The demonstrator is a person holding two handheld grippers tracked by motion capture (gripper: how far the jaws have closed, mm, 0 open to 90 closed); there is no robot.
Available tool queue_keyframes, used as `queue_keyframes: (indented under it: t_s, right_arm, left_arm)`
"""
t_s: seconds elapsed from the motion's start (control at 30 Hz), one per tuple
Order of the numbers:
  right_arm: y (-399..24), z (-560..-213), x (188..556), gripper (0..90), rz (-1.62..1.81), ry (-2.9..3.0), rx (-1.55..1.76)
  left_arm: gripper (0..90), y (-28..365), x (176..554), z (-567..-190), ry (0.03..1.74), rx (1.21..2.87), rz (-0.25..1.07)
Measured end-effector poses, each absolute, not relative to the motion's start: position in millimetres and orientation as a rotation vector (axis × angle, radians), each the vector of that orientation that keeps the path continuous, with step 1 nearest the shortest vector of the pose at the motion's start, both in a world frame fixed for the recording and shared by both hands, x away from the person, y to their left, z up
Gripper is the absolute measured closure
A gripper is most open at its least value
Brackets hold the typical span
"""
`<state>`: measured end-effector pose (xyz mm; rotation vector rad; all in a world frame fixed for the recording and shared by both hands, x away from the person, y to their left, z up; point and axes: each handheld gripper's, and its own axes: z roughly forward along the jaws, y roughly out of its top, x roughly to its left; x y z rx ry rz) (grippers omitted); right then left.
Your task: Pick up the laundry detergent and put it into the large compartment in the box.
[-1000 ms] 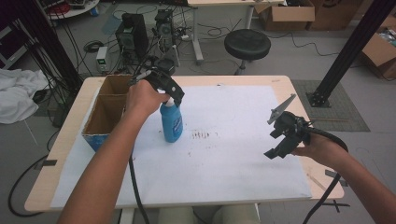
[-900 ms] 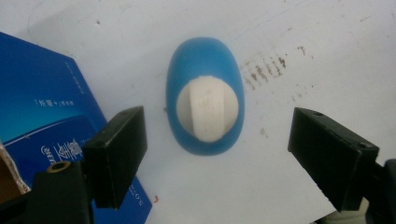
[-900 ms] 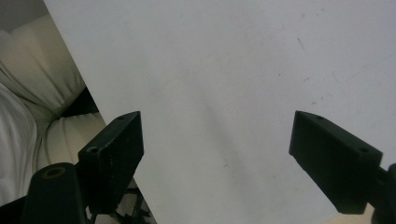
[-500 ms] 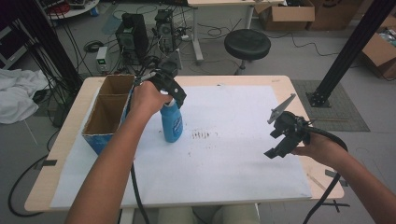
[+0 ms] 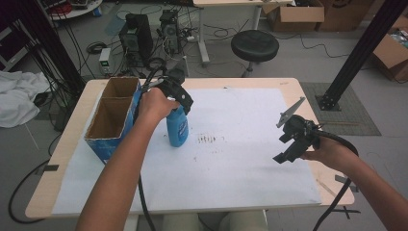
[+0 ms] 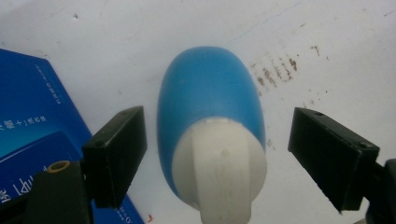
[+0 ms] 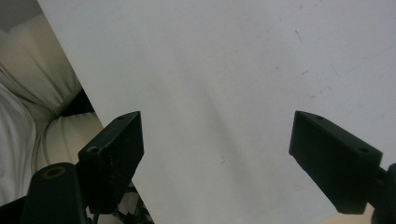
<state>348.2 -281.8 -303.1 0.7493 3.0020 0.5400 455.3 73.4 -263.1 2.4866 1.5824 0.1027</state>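
A blue bottle [image 5: 177, 129] with a white cap [image 6: 219, 163] stands upright on the white paper [image 5: 240, 168], just right of the box. My left gripper [image 5: 179, 100] hangs right above it and is open. In the left gripper view the left gripper [image 6: 219, 140] has a jaw on each side of the cap, with a gap on both sides and no contact. My right gripper [image 5: 290, 150] is held low over the paper's right part. It is open, and the right gripper [image 7: 219, 144] has nothing but bare paper between its jaws.
An open blue cardboard box [image 5: 103, 147] with two compartments stands at the table's left, its side [image 6: 32, 116] close to the bottle. Brown smudges [image 5: 208, 139] mark the paper right of the bottle. The table's front edge and a light cushion [image 7: 51, 126] lie near the right gripper.
My left hand and gripper have dipped slightly over the bottle's cap. The bottle and the right gripper have stayed where they were.
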Motion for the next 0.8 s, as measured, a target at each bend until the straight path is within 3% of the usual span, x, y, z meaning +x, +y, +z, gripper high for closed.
queue_keyframes:
  t_s: [0.8]
  right_arm:
    - [-282.4,-308.3,349.8,17.6,0.54,3.012,0.752]
  left_arm:
    - [20.1,70.9,458.5,-292.0,1.606,2.494,0.076]
